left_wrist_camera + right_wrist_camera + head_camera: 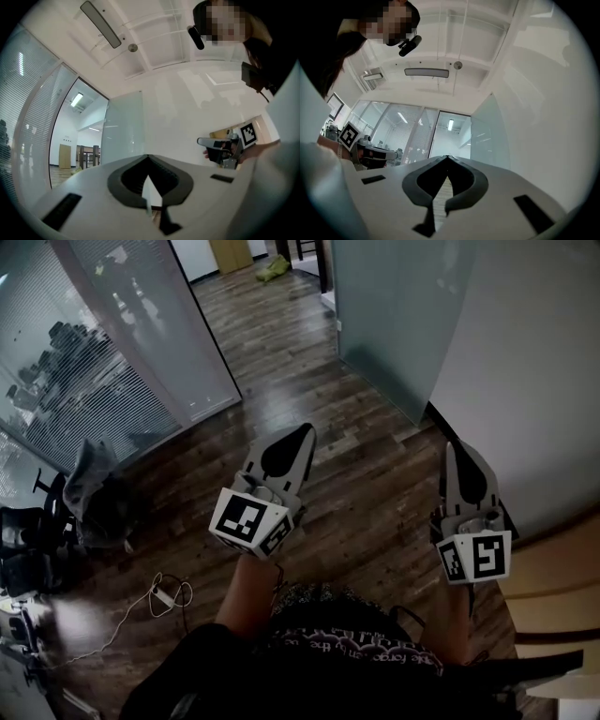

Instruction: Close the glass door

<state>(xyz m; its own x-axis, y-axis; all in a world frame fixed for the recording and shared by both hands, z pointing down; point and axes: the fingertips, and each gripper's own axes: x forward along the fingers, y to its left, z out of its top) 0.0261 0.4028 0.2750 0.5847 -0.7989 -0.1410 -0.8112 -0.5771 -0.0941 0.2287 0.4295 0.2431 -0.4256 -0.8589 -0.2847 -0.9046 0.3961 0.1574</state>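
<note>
Standing on a dark wooden floor [309,371], the person holds both tools out ahead, side by side and apart. The left gripper [303,430] has its jaws brought together, tips meeting, with nothing between them. The right gripper [451,448] is likewise fully closed and empty. The frosted glass door [394,315] stands ahead of both grippers and well apart from them, more in line with the right one, swung open along the white wall [534,381] that runs just beside the right gripper's outer side. Neither gripper touches the door. Off to the left gripper's outer side runs a glass partition with blinds [103,352], with office chairs [23,540] at its foot and a white cable [161,594] lying on the floor behind and to the left of that gripper.
</note>
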